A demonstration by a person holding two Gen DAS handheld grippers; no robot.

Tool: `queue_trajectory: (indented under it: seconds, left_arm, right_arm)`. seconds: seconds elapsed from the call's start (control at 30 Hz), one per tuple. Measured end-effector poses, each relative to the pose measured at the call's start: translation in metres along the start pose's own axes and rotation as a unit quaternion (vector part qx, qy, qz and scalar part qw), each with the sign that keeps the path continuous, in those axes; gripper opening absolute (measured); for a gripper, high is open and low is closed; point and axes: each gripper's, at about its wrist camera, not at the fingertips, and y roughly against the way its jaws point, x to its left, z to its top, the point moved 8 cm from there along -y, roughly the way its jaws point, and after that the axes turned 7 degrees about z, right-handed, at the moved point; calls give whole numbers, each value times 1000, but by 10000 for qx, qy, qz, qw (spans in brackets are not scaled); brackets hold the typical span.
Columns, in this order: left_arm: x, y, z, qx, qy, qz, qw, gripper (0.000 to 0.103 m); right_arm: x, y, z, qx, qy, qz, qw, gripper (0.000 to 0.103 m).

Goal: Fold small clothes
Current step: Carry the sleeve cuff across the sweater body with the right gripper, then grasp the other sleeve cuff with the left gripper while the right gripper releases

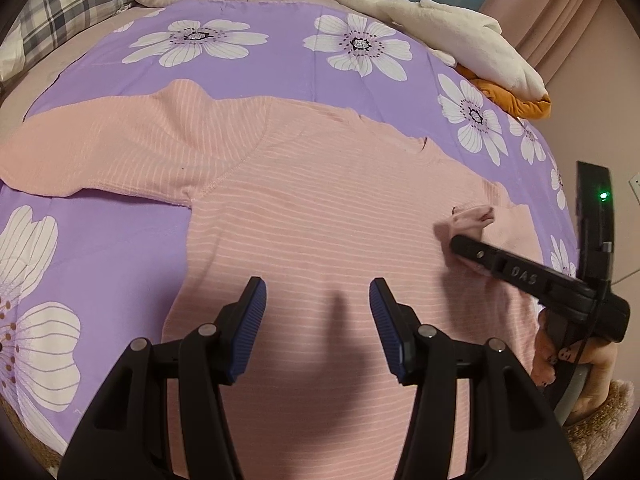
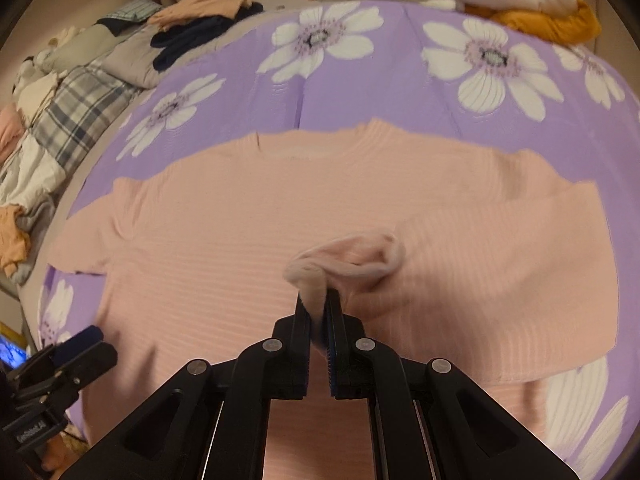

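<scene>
— Where's the top?
— The pink top [image 1: 320,216] lies flat on the floral bedspread [image 1: 248,72].
— The grippers?
— Right gripper [image 2: 318,304] pinches its sleeve cuff [image 2: 352,258]; left gripper [image 1: 318,296] hovers above, jaws wide.

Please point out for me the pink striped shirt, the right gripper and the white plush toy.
pink striped shirt [image 1: 304,220]: left wrist view, middle of its chest.
right gripper [image 2: 319,312]: right wrist view, between its fingertips, shut on a pinched fold of the shirt.
white plush toy [image 1: 452,32]: left wrist view, on its white body.

Right tongs [image 2: 319,312] pinch a sleeve cuff [image 2: 320,270] above the pink shirt [image 2: 224,220].
</scene>
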Motion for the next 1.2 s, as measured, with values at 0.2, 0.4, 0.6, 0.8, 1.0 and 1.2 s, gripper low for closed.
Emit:
queue_trajectory:
  seconds: [0.2,0.4,0.6,0.8,1.0,1.2]
  left_arm:
    - [-10,1,3,72,46,-230,9997,61]
    - [-40,4,15,1,-150,-446,9989,75]
    - [-90,-22,30,95,-542,-710,9960,81]
    - [-121,-73,29,610,-586,-885,9925,42]
    - [-135,-82,26,695,-405,-1267,9887,23]
    - [-146,-76,25,521,-660,-1088,9905,5]
  right_arm:
    - [1,18,3,-51,-289,557,9980,40]
    - [-39,70,15,-801,-1062,763,9882,63]
    - [-121,101,2,-1252,-2259,114,9660,63]
    - [-171,134,-11,-1646,-2909,-154,9424,63]
    - [-197,145,-20,-1755,-3233,-167,9297,63]
    - [-198,139,-17,-1697,-3259,-54,9300,63]
